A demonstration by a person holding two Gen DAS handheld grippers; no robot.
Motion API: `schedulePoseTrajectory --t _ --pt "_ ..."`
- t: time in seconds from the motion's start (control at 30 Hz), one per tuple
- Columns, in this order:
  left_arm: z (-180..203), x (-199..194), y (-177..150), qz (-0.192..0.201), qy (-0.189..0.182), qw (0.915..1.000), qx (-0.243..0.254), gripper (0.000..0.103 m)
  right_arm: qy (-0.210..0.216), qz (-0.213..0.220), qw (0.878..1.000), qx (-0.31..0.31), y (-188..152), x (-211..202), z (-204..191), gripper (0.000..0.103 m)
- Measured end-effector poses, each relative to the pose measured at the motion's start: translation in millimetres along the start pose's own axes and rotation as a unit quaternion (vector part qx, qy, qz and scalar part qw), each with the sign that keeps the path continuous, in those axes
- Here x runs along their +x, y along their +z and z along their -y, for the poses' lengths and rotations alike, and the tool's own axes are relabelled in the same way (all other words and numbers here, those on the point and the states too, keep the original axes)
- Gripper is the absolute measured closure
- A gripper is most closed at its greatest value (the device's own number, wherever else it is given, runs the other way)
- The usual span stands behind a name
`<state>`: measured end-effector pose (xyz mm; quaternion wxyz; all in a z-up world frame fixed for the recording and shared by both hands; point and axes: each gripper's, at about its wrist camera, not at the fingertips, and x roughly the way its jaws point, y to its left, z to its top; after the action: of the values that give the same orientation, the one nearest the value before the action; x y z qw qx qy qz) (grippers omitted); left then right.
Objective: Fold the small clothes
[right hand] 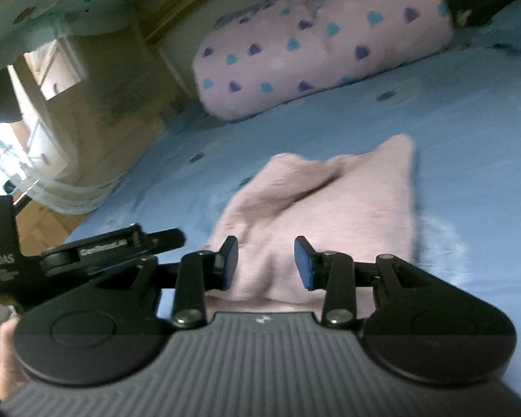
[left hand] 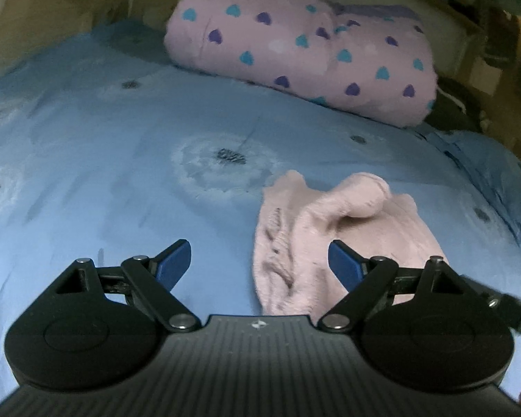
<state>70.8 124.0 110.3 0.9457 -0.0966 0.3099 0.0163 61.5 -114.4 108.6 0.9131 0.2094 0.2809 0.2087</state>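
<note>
A bed (left hand: 87, 180) fills both views, covered by a blue sheet printed with pale dandelion heads that have dark centres. At its far end lies a rolled pink blanket (left hand: 295, 52) dotted with purple and teal hearts; a dark bundle sits just beside it at the bed's edge, too dim to identify.

On the sheet, nearer the cameras, lies the small pink knitted garment (left hand: 330, 243), rumpled, with one fold humped up across its middle and a dark pattern running along its left edge in the left wrist view. In the right wrist view it spreads out flat ahead (right hand: 330, 201), blurred.

The left gripper (left hand: 259, 264) hovers low over the sheet with its blue-padded fingers (left hand: 175, 264) spread wide; the garment's near left edge shows between them, touching neither pad. The right gripper (right hand: 265, 264) hovers over the garment's near end, its fingers (right hand: 304, 266) partly apart and empty, the fabric lying below the gap rather than pinched.

At the left of the right wrist view the other gripper's black body appears, carrying white lettering: "DAS" can be read on an upright part, while the line printed on its arm is too blurred to make out.
</note>
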Motion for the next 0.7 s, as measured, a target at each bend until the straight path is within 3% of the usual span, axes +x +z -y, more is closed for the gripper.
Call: schedulePoseTrajectory --t 0.13,0.23,0.33,0.5,0.7 --pt "16 -1 -7 0.011 -0.012 0.9995 0.025 0.014 -0.007 0.049 0.997 0.061 -15 -25 23 0.062" --pt "22 3 -12 0.02 0.001 0.9992 0.035 0.014 -0.015 0.067 0.994 0.09 -30 -30 30 0.04" --pt "29 13 -17 0.013 0.013 0.9982 0.056 0.014 -0.059 0.066 0.99 0.11 -38 -29 37 0.036" --pt "36 19 -26 0.006 0.002 0.9978 0.067 0.015 -0.106 0.02 0.992 0.068 -39 -17 43 0.034" --pt "43 29 -37 -0.003 -0.004 0.9962 0.087 0.026 -0.104 0.009 0.994 0.024 -32 -1 33 0.034"
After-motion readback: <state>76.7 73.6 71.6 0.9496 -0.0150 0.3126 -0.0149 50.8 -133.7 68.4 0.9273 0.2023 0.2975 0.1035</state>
